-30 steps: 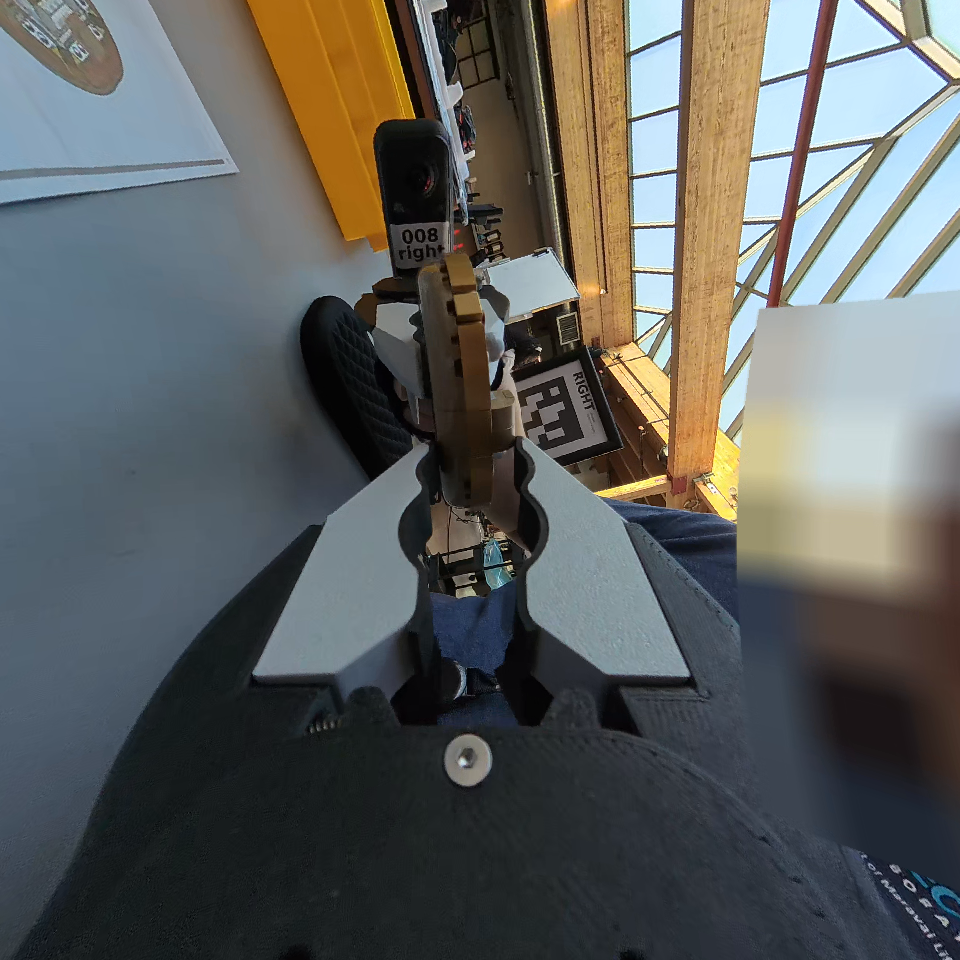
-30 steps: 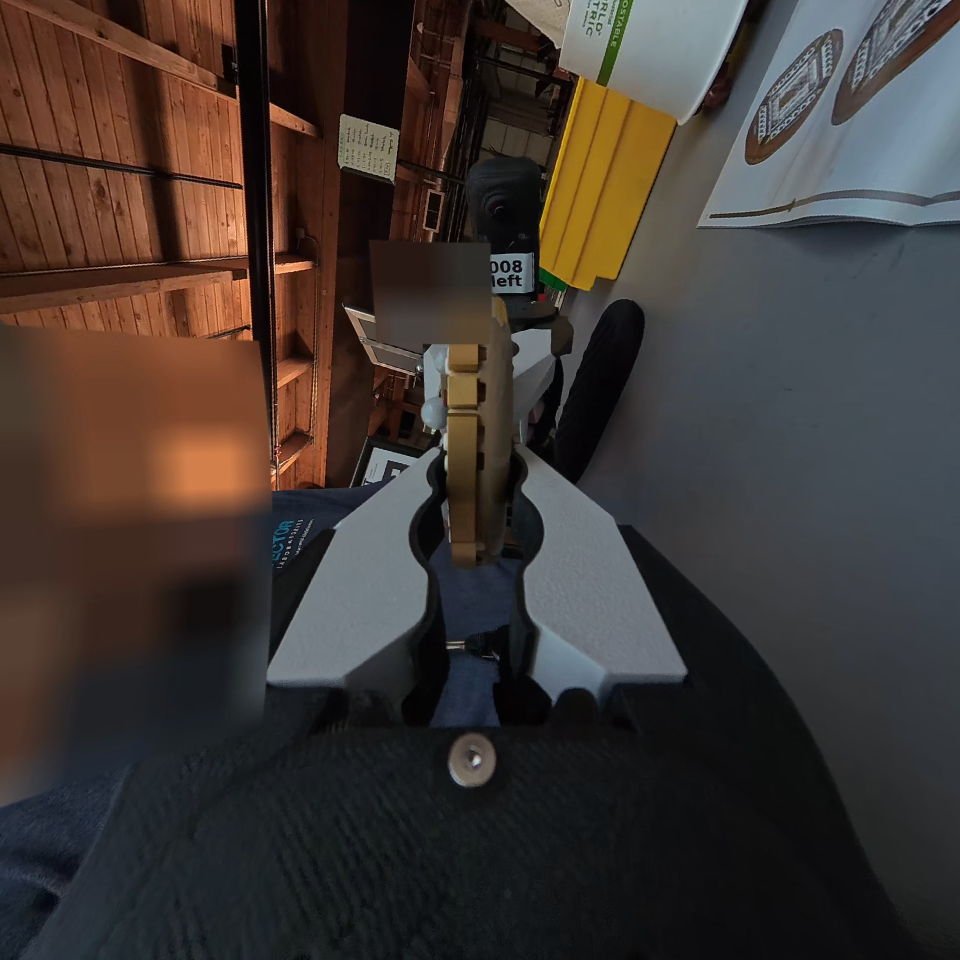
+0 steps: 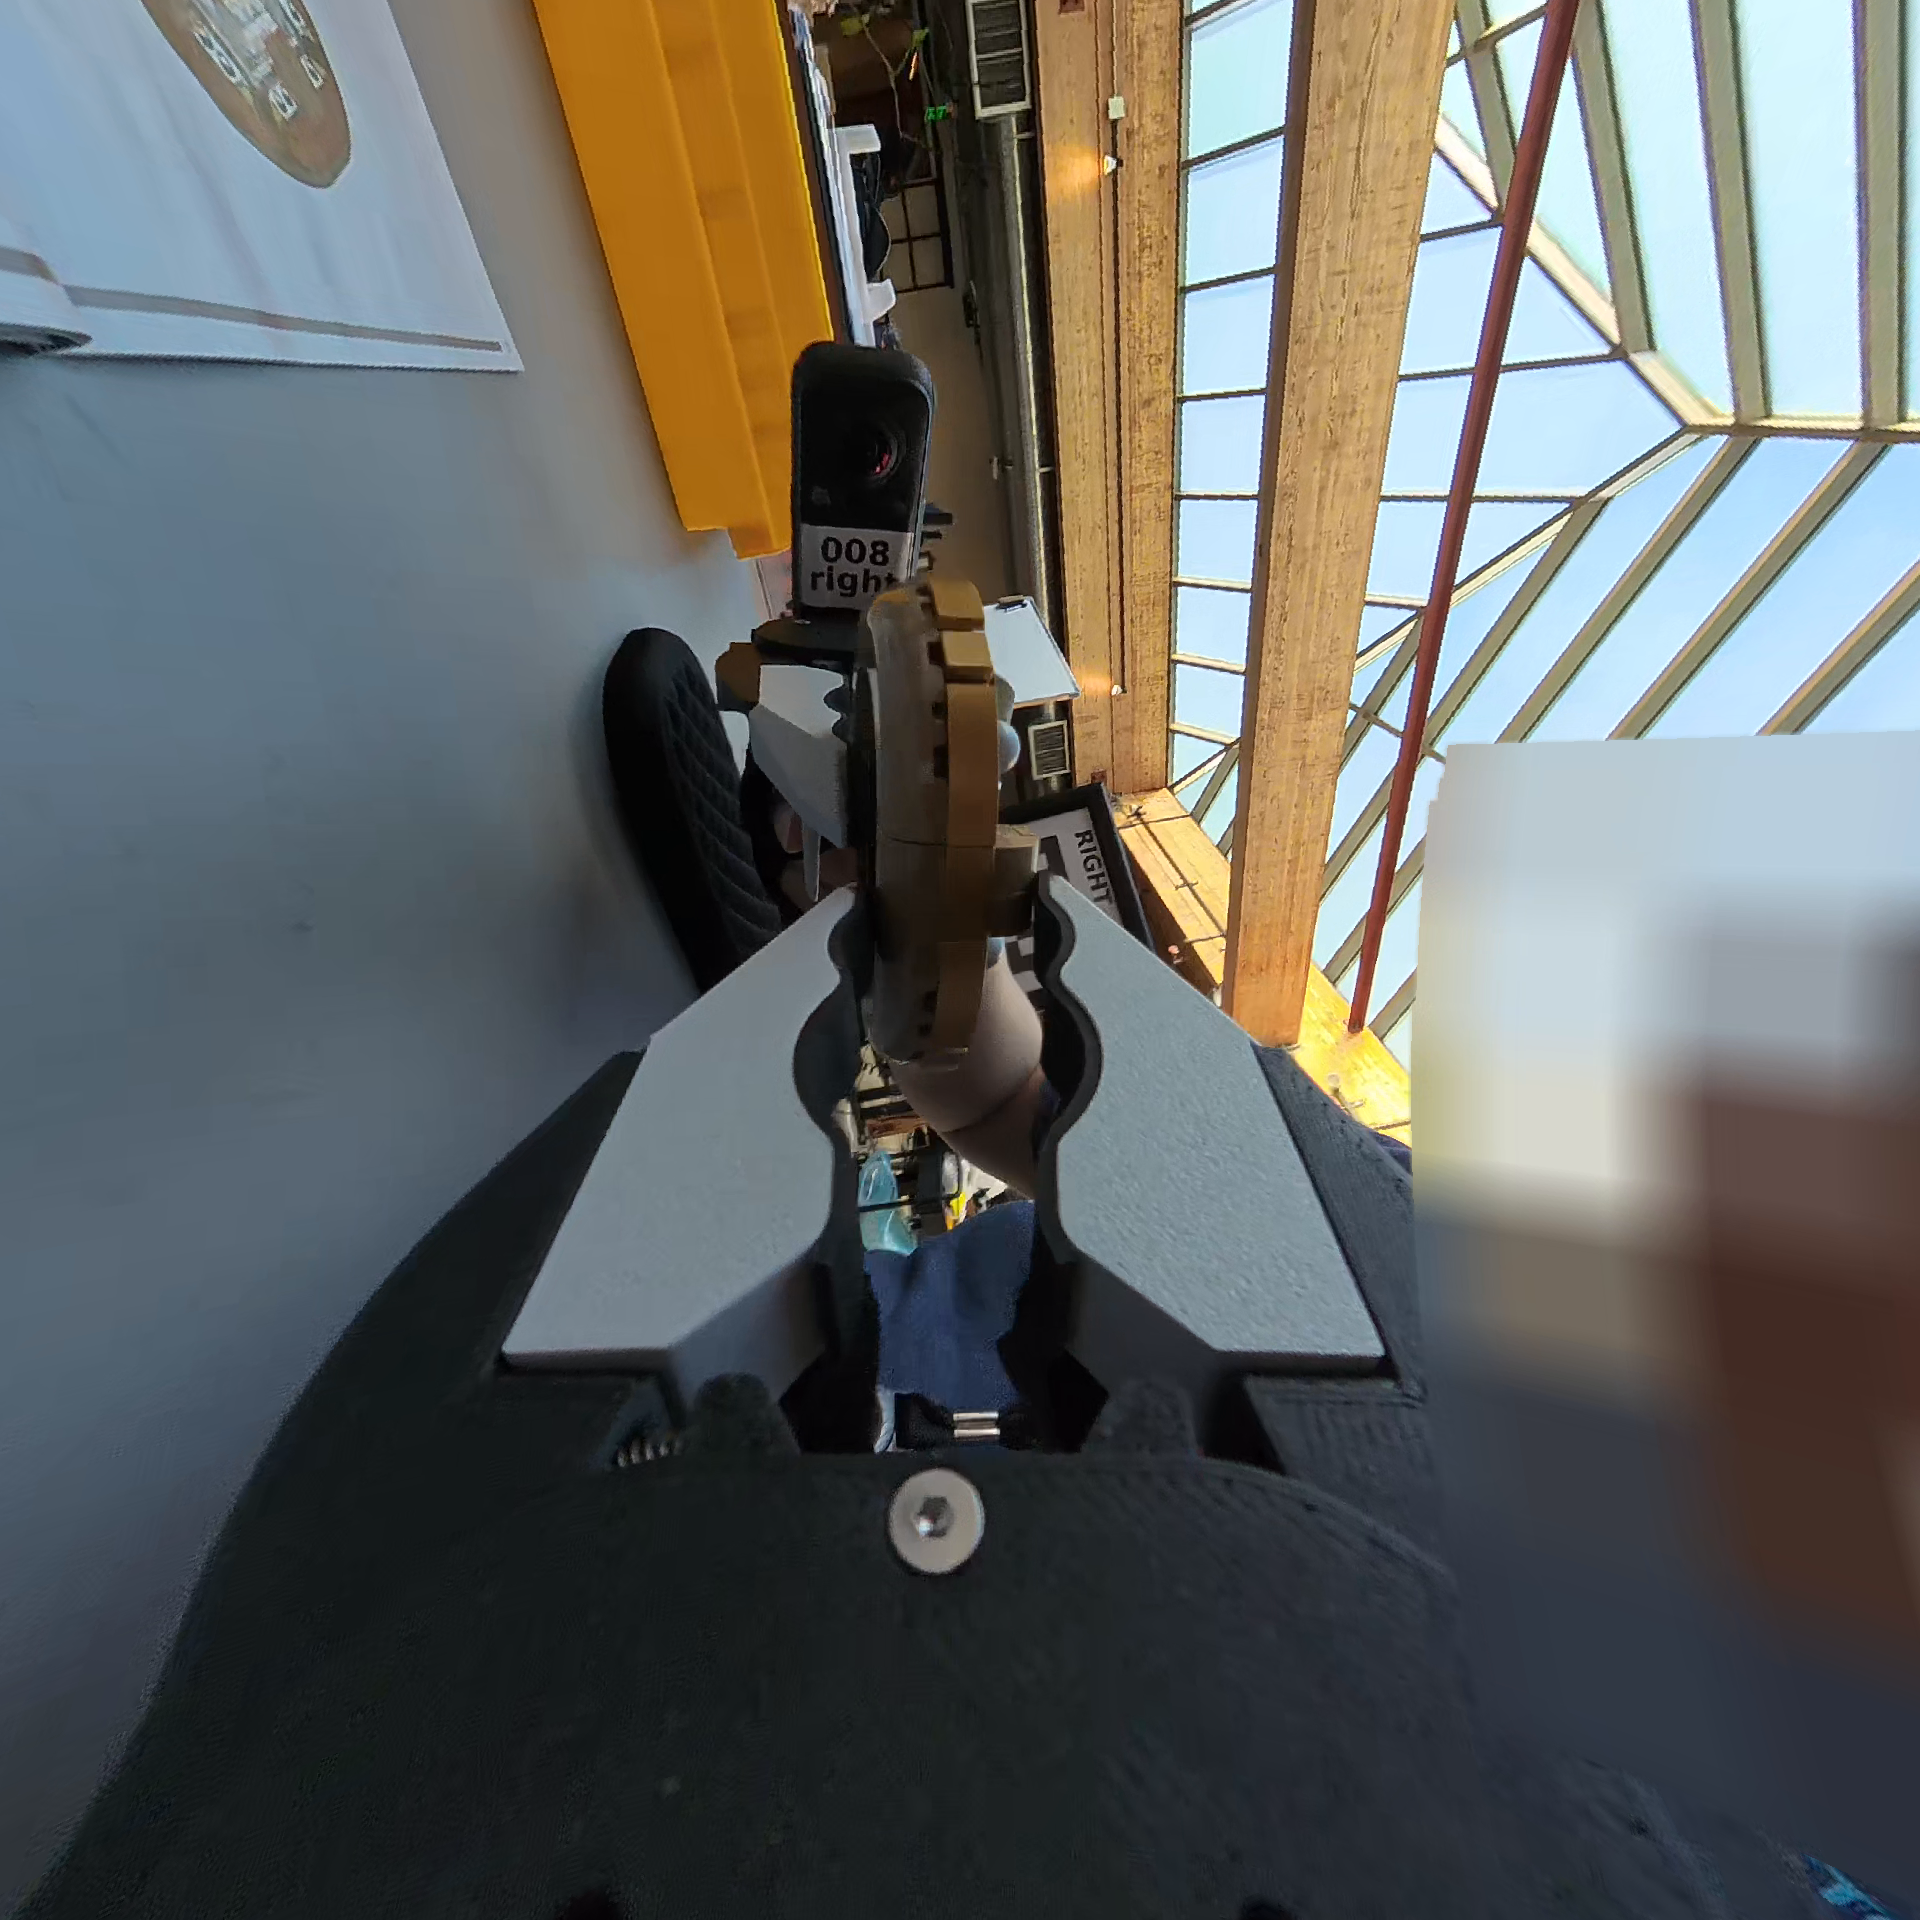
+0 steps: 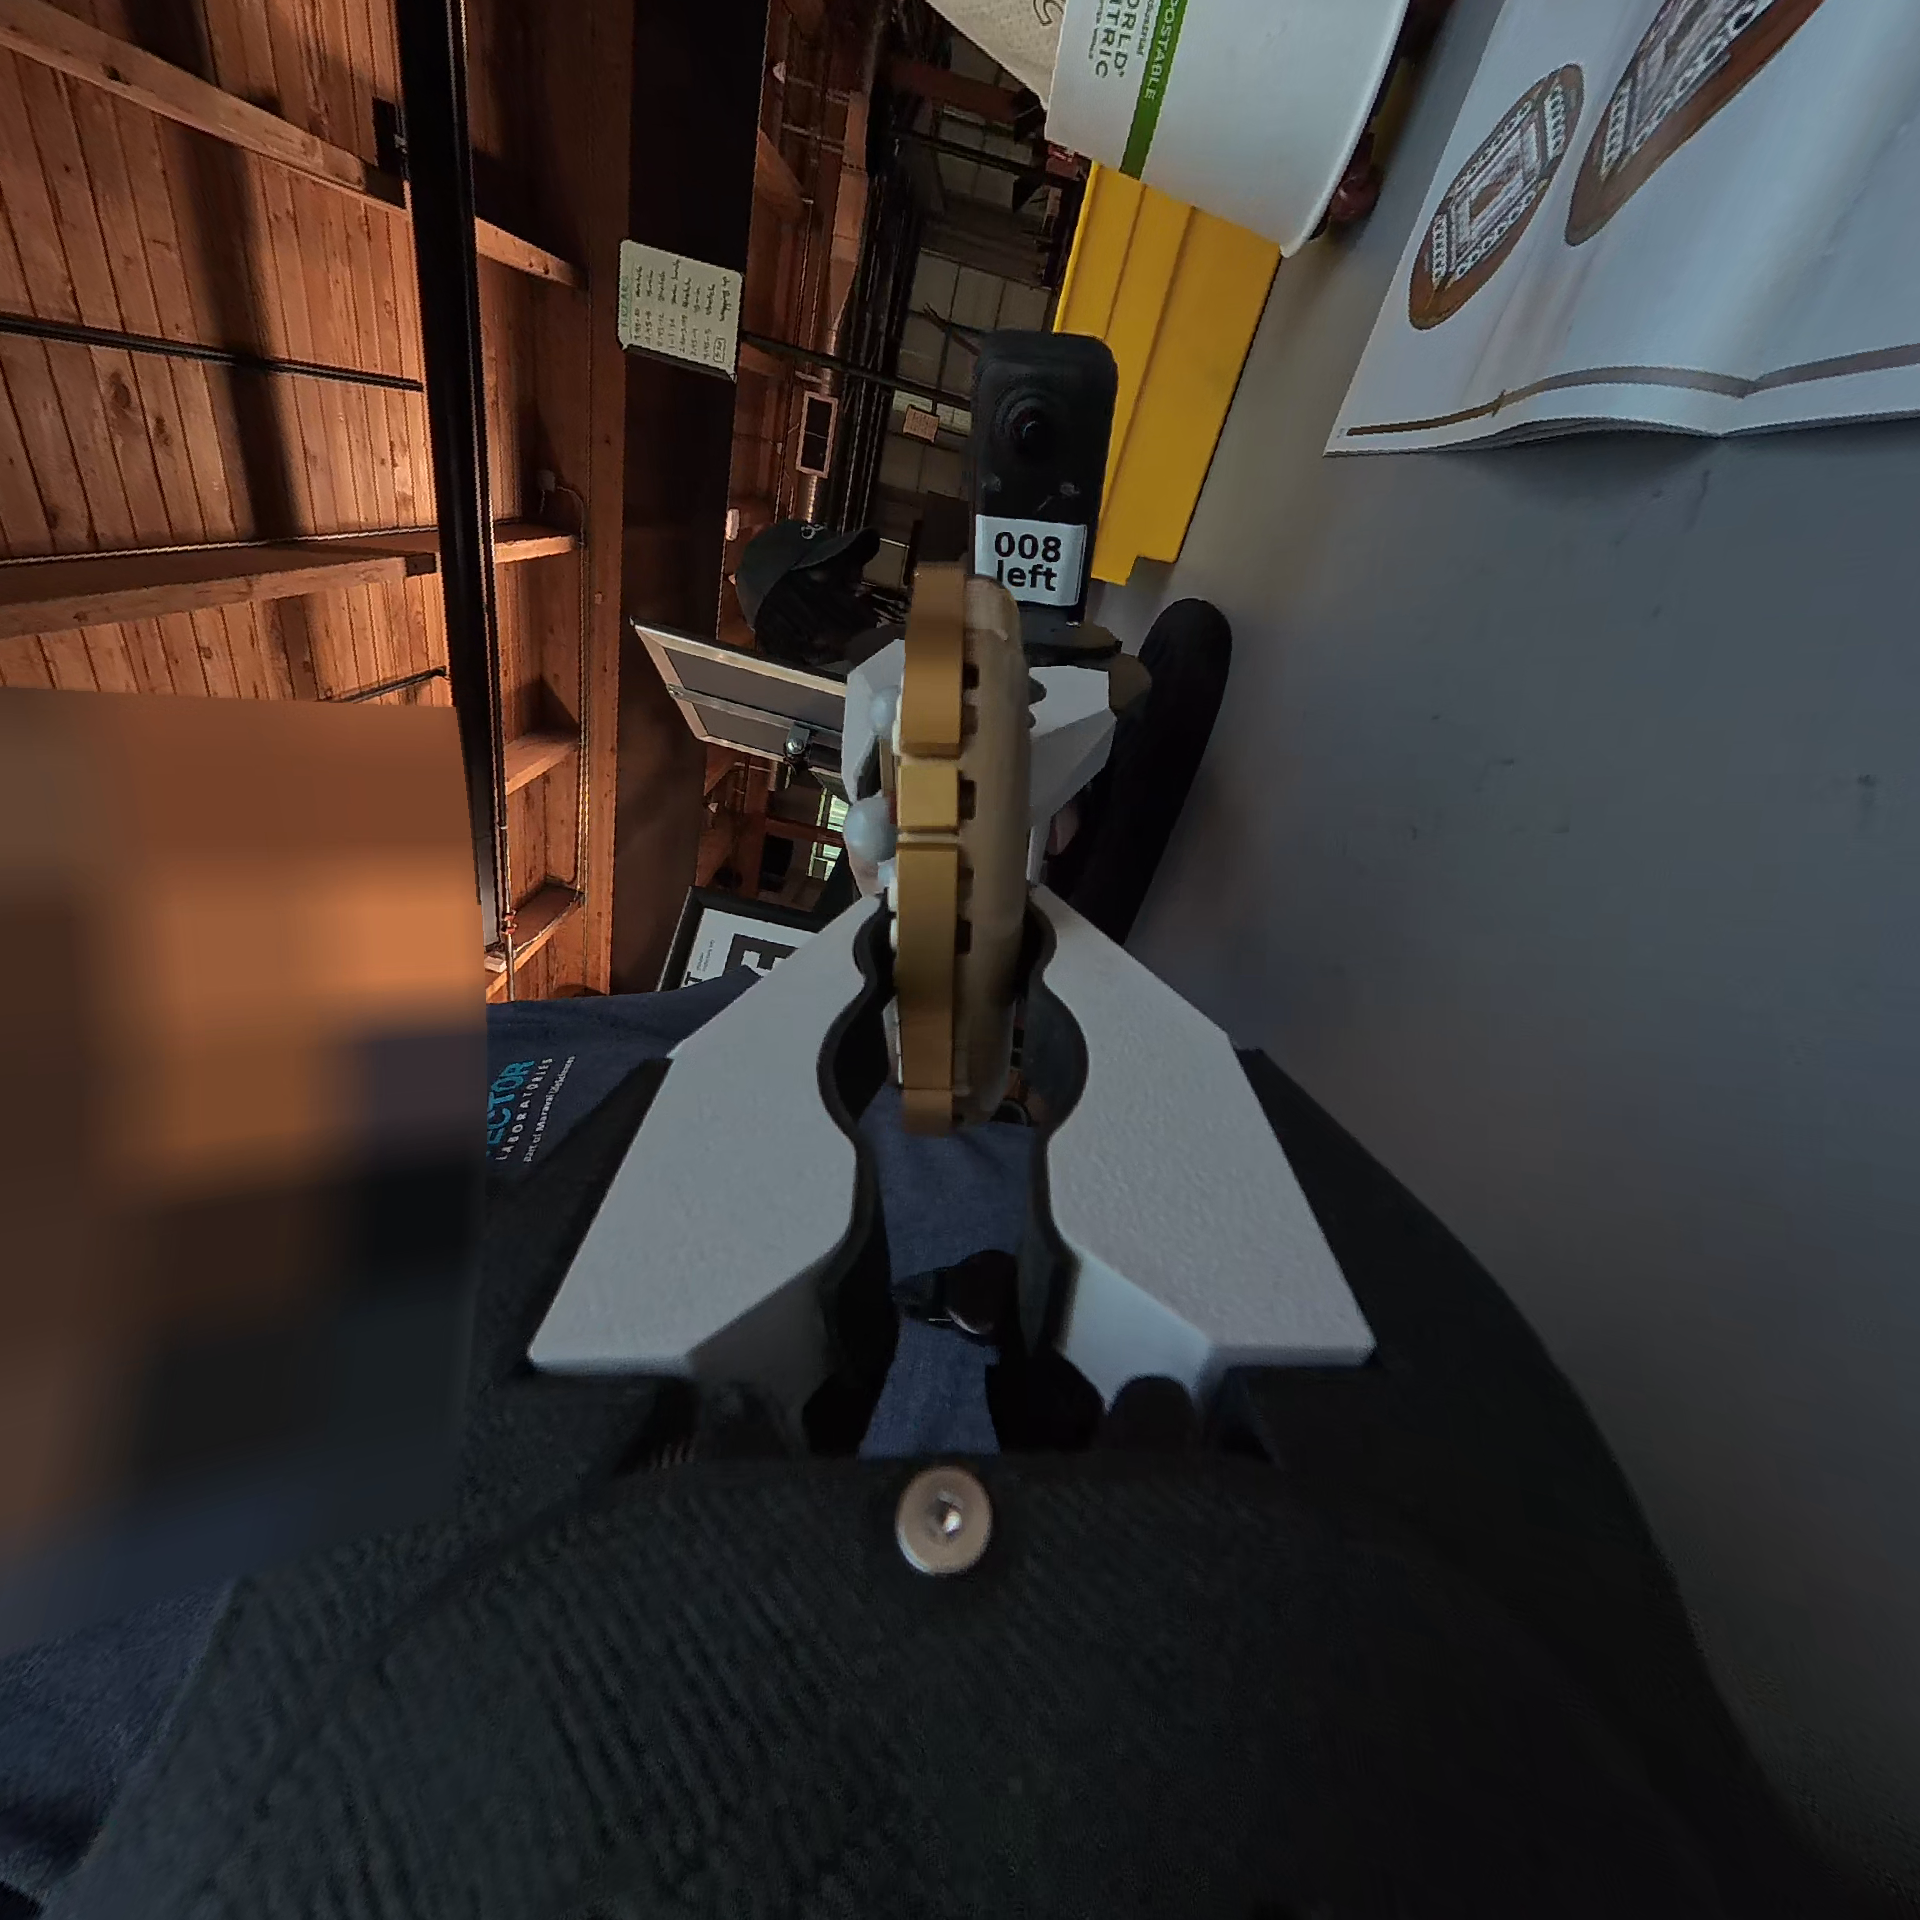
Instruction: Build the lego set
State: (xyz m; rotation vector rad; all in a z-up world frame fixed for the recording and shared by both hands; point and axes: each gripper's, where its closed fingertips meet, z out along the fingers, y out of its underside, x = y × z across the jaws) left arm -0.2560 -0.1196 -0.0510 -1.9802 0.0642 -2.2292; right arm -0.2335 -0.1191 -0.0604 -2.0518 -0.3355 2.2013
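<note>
In the left wrist view, the grey surface (image 3: 260, 831) fills the left side, with an open instruction booklet (image 3: 260, 208) lying at its far left and a yellow bin (image 3: 707, 260) just beyond it. The left gripper (image 3: 945, 914) points away from the camera with its jaws clenched on the near edge of the lego piece (image 3: 935, 831), a flat round assembly in tan and gold seen edge-on and held upright off the surface. The piece sits between the jaw tips and reaches away towards the right gripper (image 3: 831, 748), which faces back and meets it from the far side, its camera (image 3: 857, 468) rising above. A person's forearm shows just below the piece, between the left fingers (image 3: 1164, 1091).

In the right wrist view, the right gripper (image 4: 956, 935) is likewise clenched on the lego piece (image 4: 951, 862), gold studs on the left face, tan plate on the right. The jaw tips pinch its near rim, and the rest stands out past them to the left gripper (image 4: 1029, 727) opposite. To the right lie the grey surface (image 4: 1558, 935), the yellow bin (image 4: 1164, 343), a white tub (image 4: 1226, 94) and the booklet (image 4: 1662, 260).
</note>
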